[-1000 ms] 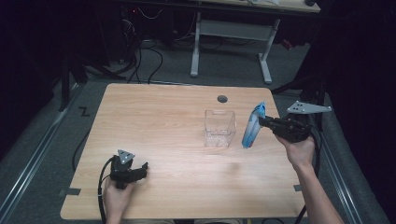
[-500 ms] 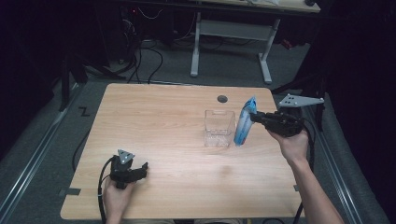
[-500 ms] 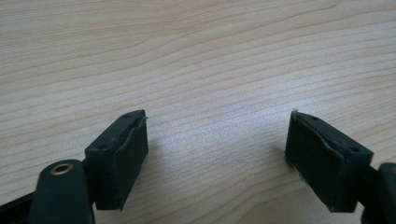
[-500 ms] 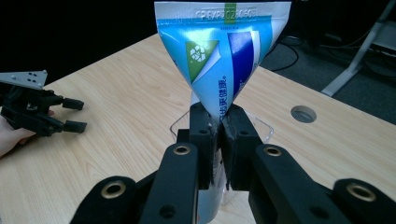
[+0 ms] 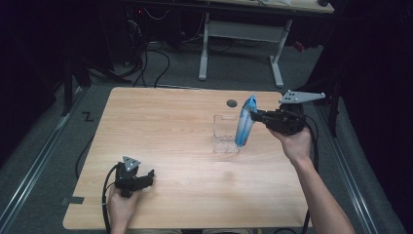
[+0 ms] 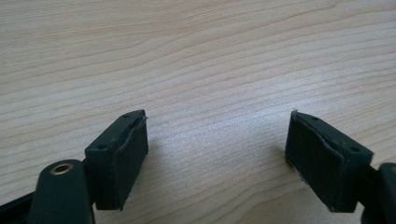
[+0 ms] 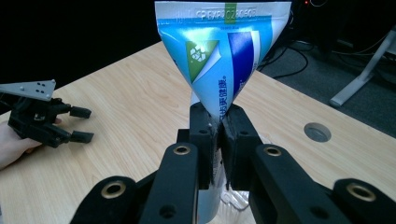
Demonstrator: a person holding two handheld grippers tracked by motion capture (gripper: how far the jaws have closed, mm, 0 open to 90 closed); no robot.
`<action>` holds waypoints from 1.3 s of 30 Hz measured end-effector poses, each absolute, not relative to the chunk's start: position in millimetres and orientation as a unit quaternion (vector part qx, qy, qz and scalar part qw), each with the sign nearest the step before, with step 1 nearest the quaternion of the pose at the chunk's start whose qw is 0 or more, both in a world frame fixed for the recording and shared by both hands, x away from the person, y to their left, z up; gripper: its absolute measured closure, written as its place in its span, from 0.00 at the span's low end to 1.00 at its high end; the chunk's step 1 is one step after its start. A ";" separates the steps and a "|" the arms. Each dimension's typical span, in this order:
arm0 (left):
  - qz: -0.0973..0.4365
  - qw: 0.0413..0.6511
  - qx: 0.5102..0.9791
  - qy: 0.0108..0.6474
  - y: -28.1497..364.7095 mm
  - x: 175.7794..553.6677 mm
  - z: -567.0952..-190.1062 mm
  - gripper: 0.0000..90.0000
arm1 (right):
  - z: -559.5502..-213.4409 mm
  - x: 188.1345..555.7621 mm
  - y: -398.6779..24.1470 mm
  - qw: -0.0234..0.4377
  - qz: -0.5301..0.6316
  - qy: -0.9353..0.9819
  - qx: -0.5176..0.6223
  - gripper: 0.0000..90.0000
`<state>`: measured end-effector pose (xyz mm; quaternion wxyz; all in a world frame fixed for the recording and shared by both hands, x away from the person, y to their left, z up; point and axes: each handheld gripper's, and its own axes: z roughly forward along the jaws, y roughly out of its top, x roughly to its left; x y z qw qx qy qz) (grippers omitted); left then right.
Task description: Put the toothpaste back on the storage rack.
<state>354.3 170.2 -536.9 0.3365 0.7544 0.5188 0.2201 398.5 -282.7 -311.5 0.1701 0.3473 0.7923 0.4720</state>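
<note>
A blue and white pouch point(image 5: 245, 122) hangs upright in the air at the right edge of a clear plastic box point(image 5: 226, 134) on the wooden table point(image 5: 165, 136). My right gripper point(image 5: 254, 116) is shut on the pouch, pinching its middle; in the right gripper view the jaws meet on the pouch point(image 7: 219, 60) at my right gripper point(image 7: 219, 128). My left gripper point(image 5: 148, 176) rests on the table near the front left corner, held by a hand, its jaws wide apart over bare wood at my left gripper point(image 6: 217, 149), with nothing between them.
A round grommet hole point(image 5: 232, 103) sits near the table's far edge, behind the box. Beyond the table stand a white desk frame point(image 5: 243, 44) and cables on the dark floor. In the right gripper view the other gripper point(image 7: 44, 116) lies far left.
My right gripper has carried the pouch leftward and a little up, from the table's right side to the box's right edge. The left gripper has stayed put.
</note>
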 end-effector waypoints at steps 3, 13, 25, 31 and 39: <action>0.220 0.336 0.755 0.518 170.3 354.3 -536.9 0.24 | -309.7 403.5 -278.4 0.171 0.471 0.793 0.347 0.93; 0.220 0.337 0.755 0.519 170.3 354.3 -536.9 0.24 | -307.3 419.8 -268.1 0.179 0.462 0.792 0.357 0.93; 0.220 0.337 0.755 0.518 170.3 354.3 -537.0 0.24 | -317.1 437.9 -262.5 0.200 0.437 0.792 0.378 0.93; 0.220 0.337 0.755 0.518 170.4 354.3 -537.0 0.24 | -328.1 446.7 -259.8 0.210 0.414 0.796 0.388 0.93; 0.220 0.336 0.756 0.518 170.4 354.2 -536.9 0.24 | -343.6 454.0 -256.9 0.215 0.391 0.803 0.395 0.93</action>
